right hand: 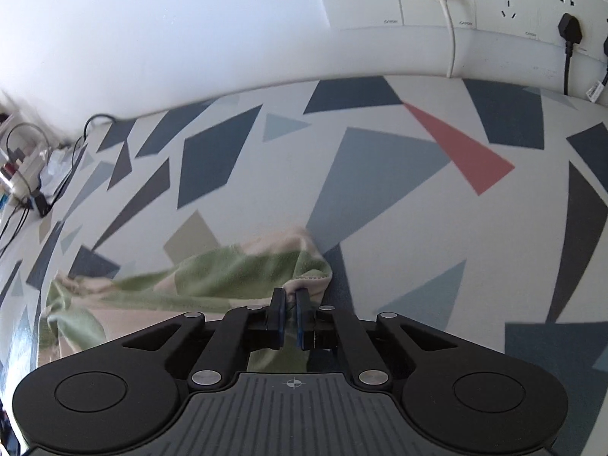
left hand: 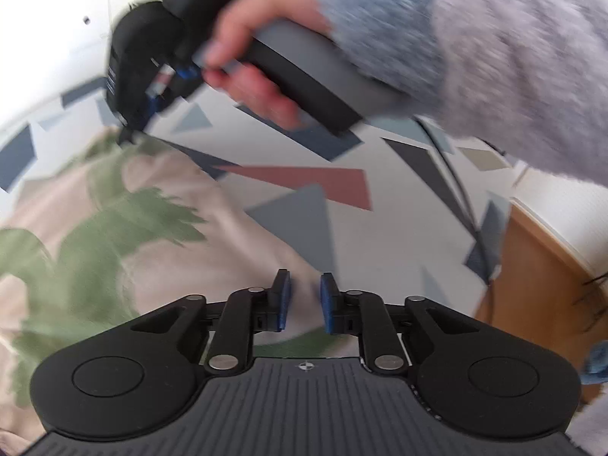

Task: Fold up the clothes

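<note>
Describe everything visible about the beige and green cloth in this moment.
The cloth is soft, towel-like fabric, pale beige with large green leaf-shaped patches and a stitched hem. It lies rumpled, not yet folded flat, on the patterned table cover. The right gripper is shut on its corner, fabric pinched between the blue pads. In the left wrist view the left gripper sits at its edge; whether it pinches cloth cannot be told.

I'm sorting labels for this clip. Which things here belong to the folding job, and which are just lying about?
Job:
- green-and-beige garment
- right gripper, shut on its corner
- left gripper, beside the garment

Lying about:
- white cable
- black plug
- cluttered wires
- patterned tablecloth
</note>
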`<action>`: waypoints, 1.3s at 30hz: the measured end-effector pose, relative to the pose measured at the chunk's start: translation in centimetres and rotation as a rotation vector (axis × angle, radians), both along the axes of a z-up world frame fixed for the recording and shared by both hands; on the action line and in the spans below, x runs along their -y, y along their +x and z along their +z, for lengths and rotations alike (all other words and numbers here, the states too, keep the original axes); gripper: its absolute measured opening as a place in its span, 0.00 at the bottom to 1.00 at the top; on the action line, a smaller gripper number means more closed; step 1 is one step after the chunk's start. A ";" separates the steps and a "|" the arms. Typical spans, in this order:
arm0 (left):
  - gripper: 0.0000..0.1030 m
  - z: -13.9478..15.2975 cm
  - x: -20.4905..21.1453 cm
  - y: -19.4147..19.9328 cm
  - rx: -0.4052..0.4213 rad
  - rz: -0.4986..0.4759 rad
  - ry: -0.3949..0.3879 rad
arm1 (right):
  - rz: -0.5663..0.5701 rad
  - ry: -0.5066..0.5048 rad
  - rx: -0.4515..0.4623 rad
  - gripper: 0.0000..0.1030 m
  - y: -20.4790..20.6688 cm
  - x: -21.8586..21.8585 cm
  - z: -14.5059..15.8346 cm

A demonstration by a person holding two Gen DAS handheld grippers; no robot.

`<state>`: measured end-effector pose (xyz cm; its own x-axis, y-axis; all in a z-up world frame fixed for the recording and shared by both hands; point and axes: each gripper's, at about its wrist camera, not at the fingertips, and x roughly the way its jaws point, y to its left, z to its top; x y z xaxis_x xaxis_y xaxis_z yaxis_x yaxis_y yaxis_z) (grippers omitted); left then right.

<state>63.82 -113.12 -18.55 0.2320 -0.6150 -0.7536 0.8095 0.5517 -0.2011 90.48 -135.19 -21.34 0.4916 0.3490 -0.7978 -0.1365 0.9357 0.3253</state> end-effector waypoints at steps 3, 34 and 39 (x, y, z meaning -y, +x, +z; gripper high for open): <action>0.16 -0.2 -0.5 0.4 -0.060 0.027 -0.034 | -0.025 -0.002 0.002 0.02 1.9 0.0 -0.2; 0.96 0.9 -26.1 7.0 -0.264 0.903 -0.072 | -0.152 0.005 0.108 0.99 -16.1 -0.3 0.9; 1.00 -0.3 -23.1 8.1 -0.259 0.835 -0.035 | -0.162 0.000 0.087 0.99 -16.4 -1.2 0.2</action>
